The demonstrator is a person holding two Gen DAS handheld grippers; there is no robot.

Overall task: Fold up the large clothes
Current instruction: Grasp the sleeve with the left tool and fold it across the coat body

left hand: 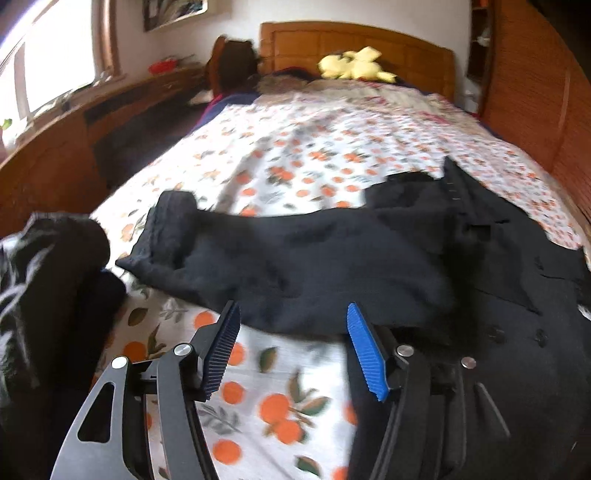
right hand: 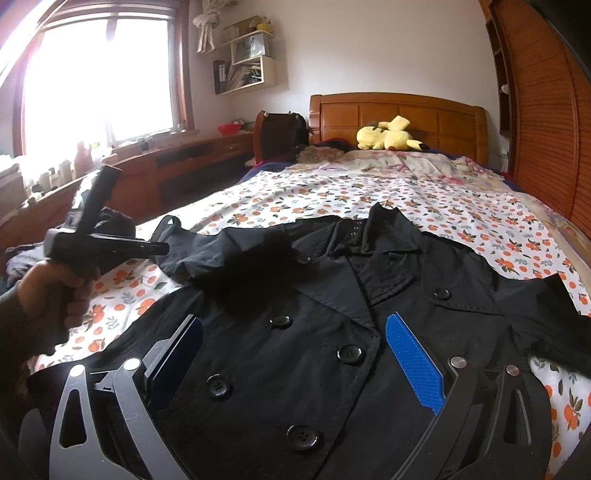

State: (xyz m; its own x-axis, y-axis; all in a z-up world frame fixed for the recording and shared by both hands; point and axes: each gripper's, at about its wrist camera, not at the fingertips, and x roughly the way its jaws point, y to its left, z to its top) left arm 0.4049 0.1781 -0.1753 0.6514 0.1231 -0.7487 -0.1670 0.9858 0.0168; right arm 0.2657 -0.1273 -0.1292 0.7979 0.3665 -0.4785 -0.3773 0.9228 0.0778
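Left tool (left hand: 291, 347) is hovering open, empty, nearest the coat's sleeve (left hand: 280, 254) stretching crosswise just ahead; right tool (right hand: 295, 363) is gaping over the coat (right hand: 332, 295) front.

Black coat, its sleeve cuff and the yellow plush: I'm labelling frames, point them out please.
black coat (right hand: 295, 354), right wrist view, buttoned front.
sleeve cuff (left hand: 173, 218), left wrist view, sleeve end.
yellow plush (right hand: 388, 136), right wrist view, body.

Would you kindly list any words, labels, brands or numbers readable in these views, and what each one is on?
None can be read.
Books on the wall shelf: spines too small and blurred.
Picture on the wall: no legible text.
Black coat: no label showing.
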